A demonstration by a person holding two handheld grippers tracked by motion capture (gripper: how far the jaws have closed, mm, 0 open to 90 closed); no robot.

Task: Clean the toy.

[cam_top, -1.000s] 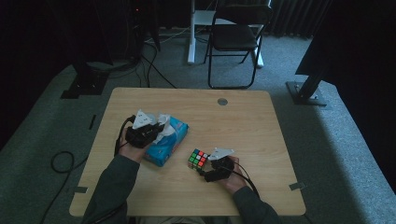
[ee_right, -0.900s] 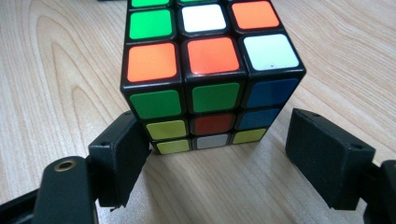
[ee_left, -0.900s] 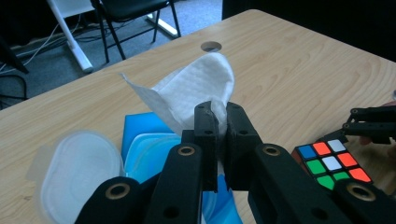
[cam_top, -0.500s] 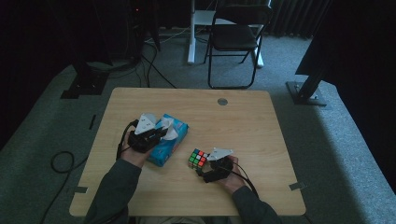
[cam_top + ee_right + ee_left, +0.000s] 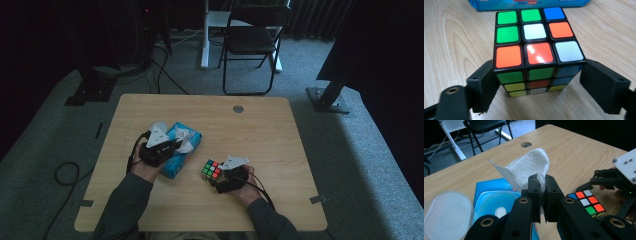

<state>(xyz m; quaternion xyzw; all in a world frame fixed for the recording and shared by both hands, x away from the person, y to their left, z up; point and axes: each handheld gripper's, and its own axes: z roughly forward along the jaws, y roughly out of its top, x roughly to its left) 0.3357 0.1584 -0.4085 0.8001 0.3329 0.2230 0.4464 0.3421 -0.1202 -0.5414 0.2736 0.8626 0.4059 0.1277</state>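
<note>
A blue wet-wipe pack [image 5: 172, 170] lies on the left half of the wooden table [image 5: 280, 135], its round lid [image 5: 446, 212] flipped open. My left gripper [image 5: 541, 180] hovers over the pack [image 5: 489, 187], shut on a white wipe [image 5: 529, 165] that stands up out of the opening. In the high view the left gripper [image 5: 172, 146] and the wipe [image 5: 184, 140] sit above the pack's near end. A Rubik's cube [image 5: 534, 50] rests on the table just right of the pack. My right gripper [image 5: 534, 83] has one jaw on each side of the cube [image 5: 211, 170], pads against its lower near edge.
A round cable hole [image 5: 238, 108] sits near the table's far edge. Beyond the table stand a black folding chair [image 5: 250, 40] and white desk legs. Black stand bases rest on the carpet at left and right. Cables trail on the floor at left.
My left gripper has shifted slightly to the right over the pack, with the wipe still pinched. The right gripper and the cube have stayed put.
</note>
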